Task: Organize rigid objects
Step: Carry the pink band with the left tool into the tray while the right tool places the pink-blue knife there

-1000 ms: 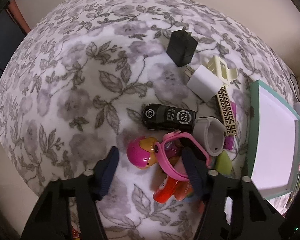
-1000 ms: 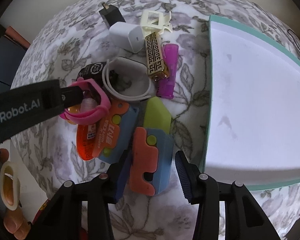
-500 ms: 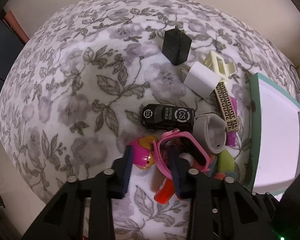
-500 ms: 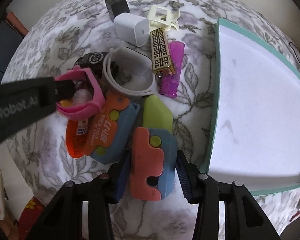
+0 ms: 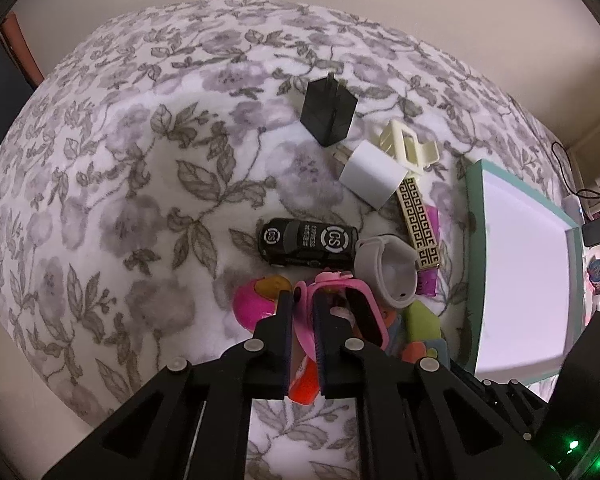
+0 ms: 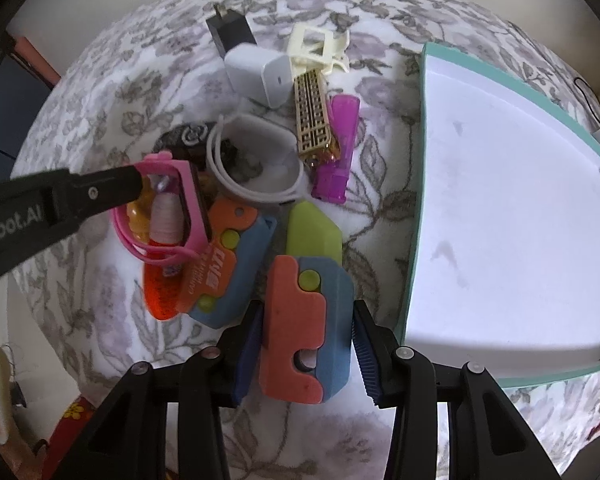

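The left hand-held gripper [image 5: 302,312] has just been closing and now pinches the near band of the pink wristwatch [image 5: 350,304], its jaws nearly together with the pink strap between them; the watch lies at the near-left edge of the heap on the floral cloth [image 5: 140,200], partly over a pink and yellow round toy [image 5: 256,300] and an orange bottle [image 6: 164,296]; the right hand-held gripper [image 6: 306,340] stands half open around the orange and blue folding toy [image 6: 304,320], its pads close against the toy's two long sides, though whether they press on it I cannot tell; that toy lies directly ahead of the right gripper, long axis running along the line the fingers point, so the jaws straddle its narrow width; the teal tray [image 6: 416,200] with the white floor lies to the right of the whole pile, near the right gripper and well apart from the left one; I judge that any carry to the tray is short for the right hand, while the left must cross over the heap; still loose on the cloth are a second folding toy [image 6: 228,264], a green wedge [image 6: 314,232], a white watch band [image 6: 256,164], a black toy car [image 5: 308,240], a gold patterned bar [image 6: 312,120], a purple lighter [image 6: 340,148], a cream hair claw [image 6: 316,48], a white charger [image 6: 260,72] and a black charger [image 5: 328,114]; the watch's loop could snag the bottle neck as it lifts.
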The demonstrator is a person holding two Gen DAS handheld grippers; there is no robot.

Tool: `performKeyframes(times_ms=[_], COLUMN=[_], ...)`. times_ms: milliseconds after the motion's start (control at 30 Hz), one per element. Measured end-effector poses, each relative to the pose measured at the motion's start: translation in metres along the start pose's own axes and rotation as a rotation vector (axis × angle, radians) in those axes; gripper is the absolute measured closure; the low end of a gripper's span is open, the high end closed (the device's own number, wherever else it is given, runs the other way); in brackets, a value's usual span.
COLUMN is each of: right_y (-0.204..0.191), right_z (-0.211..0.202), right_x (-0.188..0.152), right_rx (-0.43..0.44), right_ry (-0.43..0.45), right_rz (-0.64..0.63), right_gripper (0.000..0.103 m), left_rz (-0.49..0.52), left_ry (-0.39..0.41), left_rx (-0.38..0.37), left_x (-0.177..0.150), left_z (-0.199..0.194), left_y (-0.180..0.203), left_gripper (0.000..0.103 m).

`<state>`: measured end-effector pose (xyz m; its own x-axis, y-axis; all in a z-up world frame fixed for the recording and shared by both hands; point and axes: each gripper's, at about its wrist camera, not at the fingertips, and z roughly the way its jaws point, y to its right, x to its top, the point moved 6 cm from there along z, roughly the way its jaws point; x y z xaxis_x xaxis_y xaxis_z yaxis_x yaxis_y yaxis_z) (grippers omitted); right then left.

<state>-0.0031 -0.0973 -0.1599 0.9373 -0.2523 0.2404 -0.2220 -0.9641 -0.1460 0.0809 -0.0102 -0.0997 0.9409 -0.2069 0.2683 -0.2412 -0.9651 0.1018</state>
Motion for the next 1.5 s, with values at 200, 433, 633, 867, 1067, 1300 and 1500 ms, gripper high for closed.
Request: performKeyframes(times_ms=[200,433,633,867,1067,1300,1500], right_y=[0.005,0.010,0.041,0.116,0.180,0.221,0.242], right_z=[-0.015,-0.041,-0.057,-0.061,-0.062,-0.066,-0.065], right_x=[0.007,0.014,0.024,0.023,0.009,-0.005,-0.015], right_rx=[0.039,0.079,0.042,-0.073,-0.118,-0.158,-0.175], right_ry=[0.035,0.126,0.185,0.219,0.220,0.242,0.244], right_rz=[0.023,0.066,0.138,0.304,0.471,0.559,0.612], right_gripper=[0.057,0.057,0.057,0.057,0.057,0.057,0.057], left_rz=[-0.016,-0.077,-0.069,0.007,0.137,0.262,0.330], left_ry=[0.043,0.130,0.165,0.145,0.137,0.119,0.100], left_rx=[-0.018,-0.092,-0.125,-0.180,-0.201,-0.228,-0.195], left_x=[0.005,0.013,0.017,0.011,0.003,-0.011,-0.021], left_z=[-0.011,-0.033,-0.041,-0.036,-0.029,-0.014,0.010], left_y=[-0.002,-0.007,0.004,0.054,0.110,0.164,0.195], left_gripper=[0.093,0.093,0.093,0.093,0.093,0.093,0.093])
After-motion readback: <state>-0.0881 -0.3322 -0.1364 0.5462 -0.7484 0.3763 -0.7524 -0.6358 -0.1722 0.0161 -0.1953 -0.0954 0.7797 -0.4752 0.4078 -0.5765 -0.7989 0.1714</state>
